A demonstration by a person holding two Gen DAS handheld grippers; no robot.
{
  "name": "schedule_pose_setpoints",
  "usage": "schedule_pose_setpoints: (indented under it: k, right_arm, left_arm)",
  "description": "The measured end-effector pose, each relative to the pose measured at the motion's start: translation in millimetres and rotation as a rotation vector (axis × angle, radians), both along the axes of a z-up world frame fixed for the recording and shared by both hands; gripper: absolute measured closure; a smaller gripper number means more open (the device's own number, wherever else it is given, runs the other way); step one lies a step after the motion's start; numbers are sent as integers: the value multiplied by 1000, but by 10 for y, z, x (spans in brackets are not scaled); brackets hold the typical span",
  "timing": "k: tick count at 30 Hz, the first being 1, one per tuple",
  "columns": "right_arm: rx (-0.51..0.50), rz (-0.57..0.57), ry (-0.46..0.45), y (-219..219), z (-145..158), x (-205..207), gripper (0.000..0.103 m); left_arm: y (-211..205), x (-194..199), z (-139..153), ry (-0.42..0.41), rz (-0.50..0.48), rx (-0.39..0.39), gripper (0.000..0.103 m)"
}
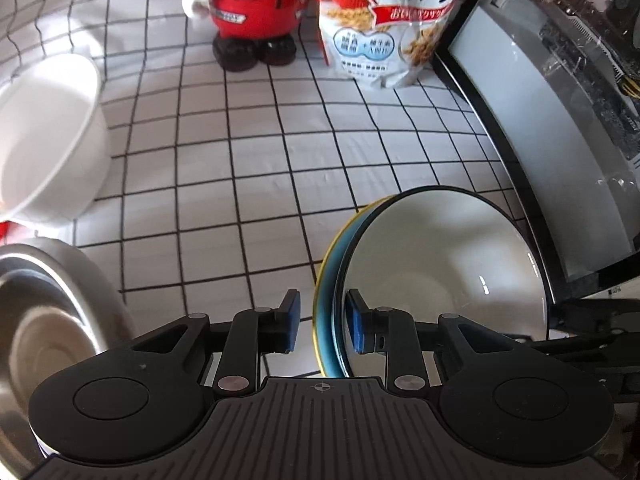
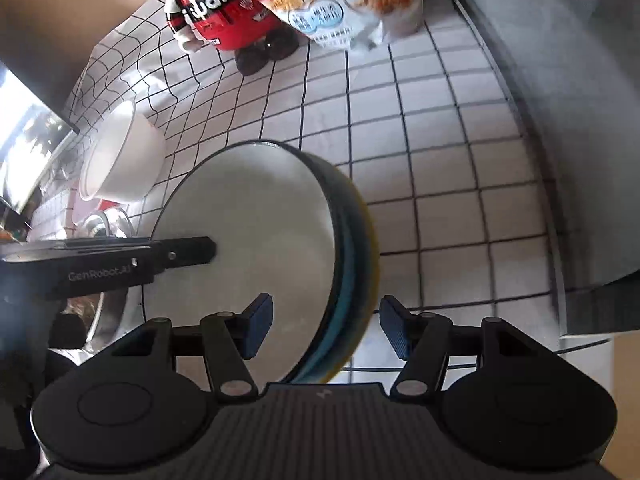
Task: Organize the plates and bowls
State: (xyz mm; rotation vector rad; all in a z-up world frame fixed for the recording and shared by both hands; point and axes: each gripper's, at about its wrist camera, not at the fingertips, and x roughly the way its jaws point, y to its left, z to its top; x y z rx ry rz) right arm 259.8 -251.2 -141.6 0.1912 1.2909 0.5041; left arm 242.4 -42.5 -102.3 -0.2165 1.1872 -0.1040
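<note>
Both grippers straddle the blue bowl's rim, jaws half-open, gripping nothing; stiff, slippery, breakable ceramic, best pinched at the rim

The counter is covered by a white cloth printed with a black grid, wrinkled toward its far left corner. Along its right edge a black-framed glass panel is set, and a lit screen is seen past the left edge. Bright daylight is cast across the cloth.
</note>
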Motion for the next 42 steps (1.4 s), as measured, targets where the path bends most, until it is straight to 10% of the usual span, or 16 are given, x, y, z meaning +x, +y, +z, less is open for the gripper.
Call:
schedule_pose_setpoints:
  k: [42]
  right_arm:
    - [-26, -81, -51, 678, -66, 730, 45]
  left_arm:
    - [644, 516, -170, -13, -24, -113, 77]
